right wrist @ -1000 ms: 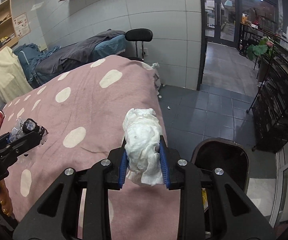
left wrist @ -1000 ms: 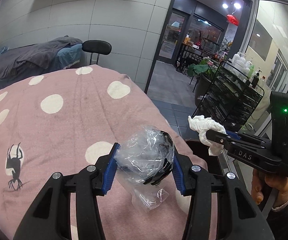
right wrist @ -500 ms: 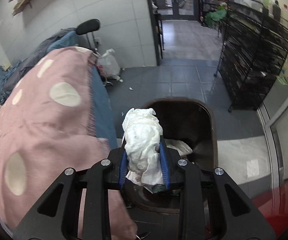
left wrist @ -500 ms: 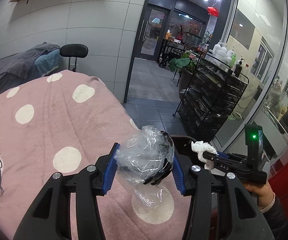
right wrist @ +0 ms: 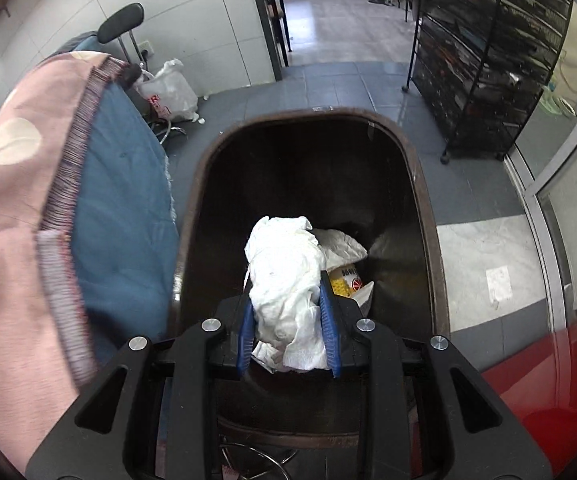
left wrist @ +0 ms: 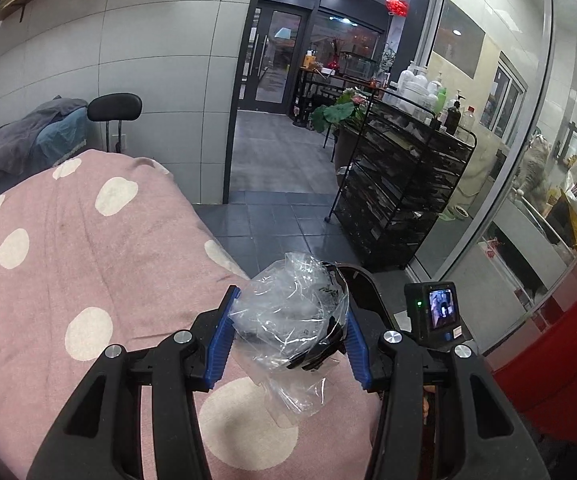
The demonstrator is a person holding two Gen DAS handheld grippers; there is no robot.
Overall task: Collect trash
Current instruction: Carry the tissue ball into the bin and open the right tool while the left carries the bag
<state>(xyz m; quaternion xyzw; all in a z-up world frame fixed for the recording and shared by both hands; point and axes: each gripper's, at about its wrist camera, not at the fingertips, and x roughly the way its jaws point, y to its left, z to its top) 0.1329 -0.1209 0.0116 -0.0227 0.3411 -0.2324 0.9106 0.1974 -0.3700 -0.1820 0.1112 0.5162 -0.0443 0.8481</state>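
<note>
Over the bin [right wrist: 428,216], right gripper [right wrist: 288,312] jaws clamp tissue [right wrist: 284,280] — release next; left gripper [left wrist: 288,340] grips plastic wrap [left wrist: 292,312].

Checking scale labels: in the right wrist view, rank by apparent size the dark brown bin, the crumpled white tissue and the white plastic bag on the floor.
1. Dark brown bin
2. Crumpled white tissue, enlarged by nearness to the camera
3. White plastic bag, farther away, so its true size is unsure
</note>
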